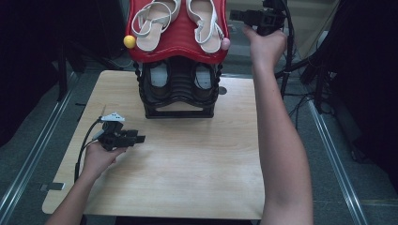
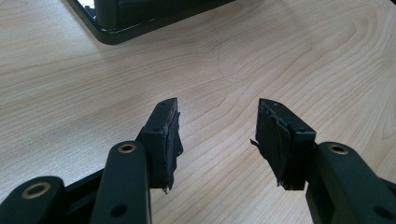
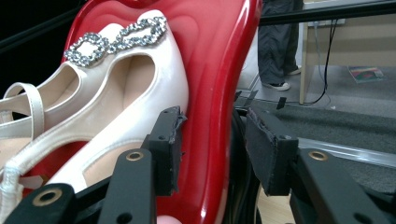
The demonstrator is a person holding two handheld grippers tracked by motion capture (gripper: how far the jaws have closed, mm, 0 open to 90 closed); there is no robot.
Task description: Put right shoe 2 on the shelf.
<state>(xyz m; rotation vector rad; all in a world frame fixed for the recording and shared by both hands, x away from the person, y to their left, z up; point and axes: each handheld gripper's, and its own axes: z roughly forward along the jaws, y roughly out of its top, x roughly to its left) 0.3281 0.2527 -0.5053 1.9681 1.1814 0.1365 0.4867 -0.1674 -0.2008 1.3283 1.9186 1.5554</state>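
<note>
A two-tier shoe rack (image 1: 178, 93) stands at the table's far edge. Its red top shelf (image 1: 180, 44) carries a pair of white strappy shoes, one on the left (image 1: 152, 23) and one on the right (image 1: 206, 23). Dark shoes (image 1: 159, 77) sit on the black lower tier. My right gripper (image 1: 233, 15) is raised at the red shelf's right rim, open. In the right gripper view its jaws (image 3: 212, 135) straddle that rim (image 3: 215, 60) without pressing it, beside the white shoe (image 3: 116, 93) with its rhinestone buckle. My left gripper (image 1: 141, 138) rests low over the table, open and empty (image 2: 217, 126).
The wooden table (image 1: 187, 164) stretches bare in front of the rack, whose black base (image 2: 140, 28) lies ahead of the left gripper. A yellow knob (image 1: 129, 41) and a pink knob (image 1: 225, 43) cap the shelf's corners. Cables (image 1: 300, 93) hang at the right, and a standing person's legs (image 3: 275, 42) show behind.
</note>
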